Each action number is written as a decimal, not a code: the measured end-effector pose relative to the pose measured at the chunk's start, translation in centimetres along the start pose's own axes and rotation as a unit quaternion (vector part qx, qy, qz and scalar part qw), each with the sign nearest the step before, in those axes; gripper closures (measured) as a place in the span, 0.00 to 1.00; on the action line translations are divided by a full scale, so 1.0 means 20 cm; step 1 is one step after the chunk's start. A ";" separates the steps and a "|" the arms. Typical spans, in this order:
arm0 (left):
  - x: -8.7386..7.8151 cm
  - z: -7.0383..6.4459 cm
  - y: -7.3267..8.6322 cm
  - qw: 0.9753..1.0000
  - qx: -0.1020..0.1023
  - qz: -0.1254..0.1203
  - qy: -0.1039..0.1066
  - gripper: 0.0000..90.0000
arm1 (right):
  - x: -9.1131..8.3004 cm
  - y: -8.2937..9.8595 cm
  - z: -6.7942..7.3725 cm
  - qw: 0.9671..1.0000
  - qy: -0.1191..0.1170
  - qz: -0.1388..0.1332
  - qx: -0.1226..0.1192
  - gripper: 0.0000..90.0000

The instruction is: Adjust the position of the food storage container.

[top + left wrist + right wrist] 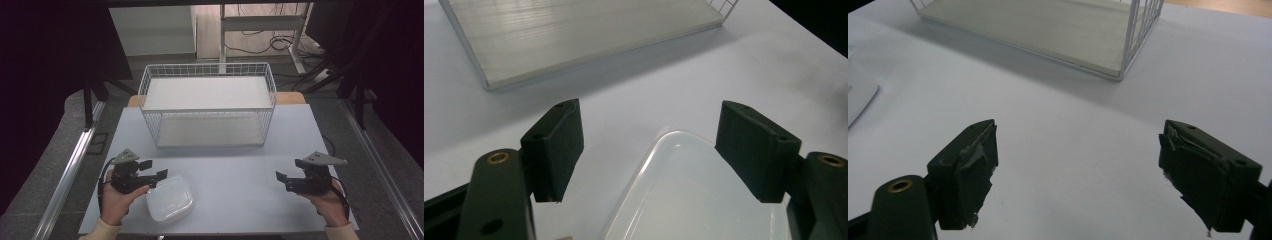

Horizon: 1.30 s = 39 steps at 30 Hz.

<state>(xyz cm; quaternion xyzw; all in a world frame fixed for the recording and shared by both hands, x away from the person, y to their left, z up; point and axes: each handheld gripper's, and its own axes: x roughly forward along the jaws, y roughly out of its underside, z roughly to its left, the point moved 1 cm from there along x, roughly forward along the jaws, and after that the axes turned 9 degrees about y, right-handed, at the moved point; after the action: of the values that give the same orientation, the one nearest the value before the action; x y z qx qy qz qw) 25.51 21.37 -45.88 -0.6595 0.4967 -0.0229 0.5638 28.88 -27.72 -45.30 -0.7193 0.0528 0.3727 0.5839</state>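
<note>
Nearest the high camera, a white lidded container (169, 198) lies close to the table's (235, 170) near edge, well in front of the wire rack (207, 102) and off toward its left end. It is a shallow, rounded-corner box of translucent white plastic.

Just left of the container, the left gripper (153, 170) is held in the person's left hand (117, 200), its jaws spread wide and gripping nothing. In the left gripper view the container (694, 195) lies between and just beyond the two black pads (556, 145); whether either pad touches it cannot be told.

Well to the right of the container, at about the same depth, the right gripper (283, 182) sits in the right hand (330, 202). Its jaws also stand released, and in the right gripper view (1078, 175) they frame bare white tabletop.

Farther back, the rack stands on the table's far half, a white wire frame with two pale board shelves, both bare.
</note>
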 end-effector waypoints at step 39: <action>-0.07 -0.06 -0.05 1.000 0.003 0.009 -0.005 0.33 | 0.00 0.06 -0.03 1.000 0.002 0.025 0.005 0.25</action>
<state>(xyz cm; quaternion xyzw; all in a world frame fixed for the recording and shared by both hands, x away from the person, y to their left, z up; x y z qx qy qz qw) 24.86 21.34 -43.96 -0.6534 0.4996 -0.0162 0.5685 28.60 -28.63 -46.18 -0.7154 0.0737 0.3856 0.5780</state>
